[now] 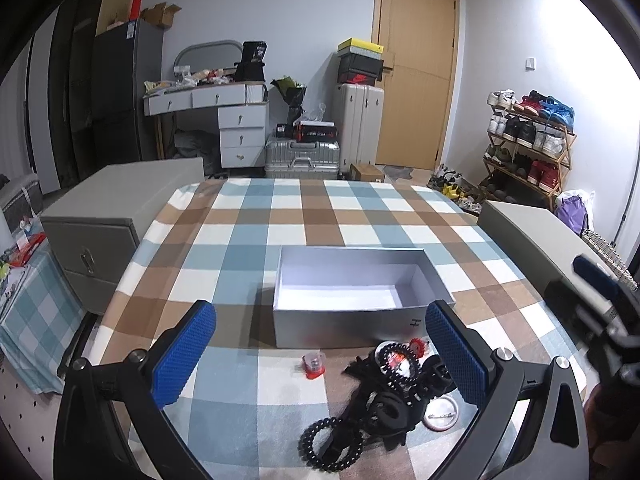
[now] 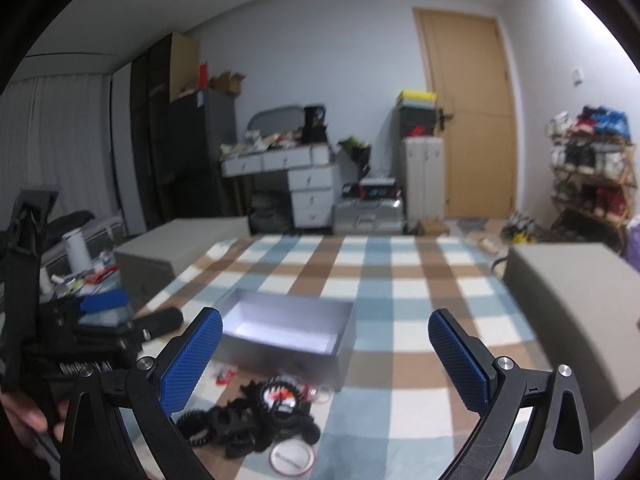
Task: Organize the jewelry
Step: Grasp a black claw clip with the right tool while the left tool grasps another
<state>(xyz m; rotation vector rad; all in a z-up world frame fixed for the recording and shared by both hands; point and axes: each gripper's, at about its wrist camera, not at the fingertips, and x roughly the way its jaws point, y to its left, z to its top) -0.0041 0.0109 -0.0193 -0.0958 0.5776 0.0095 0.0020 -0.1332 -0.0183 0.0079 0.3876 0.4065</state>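
A heap of black beaded bracelets and hair ties (image 1: 384, 400) (image 2: 256, 420) lies on the checked tablecloth, with a small red-and-clear piece (image 1: 314, 365) to its left and a round white disc (image 1: 440, 416) (image 2: 292, 458) at its right. Just behind the heap stands an open silver box (image 1: 348, 320) (image 2: 288, 340), nothing inside. My left gripper (image 1: 320, 356) hovers open over the heap. My right gripper (image 2: 326, 360) is open too, above the table right of the heap; its view is blurred. The right gripper (image 1: 600, 300) shows at the left view's right edge.
The checked table (image 1: 240, 220) is flanked by a grey cabinet (image 1: 116, 216) on the left and a grey box (image 1: 532, 240) (image 2: 576, 304) on the right. A cluttered side table (image 1: 20, 272) stands at far left. A hand (image 2: 28, 416) holds the left gripper.
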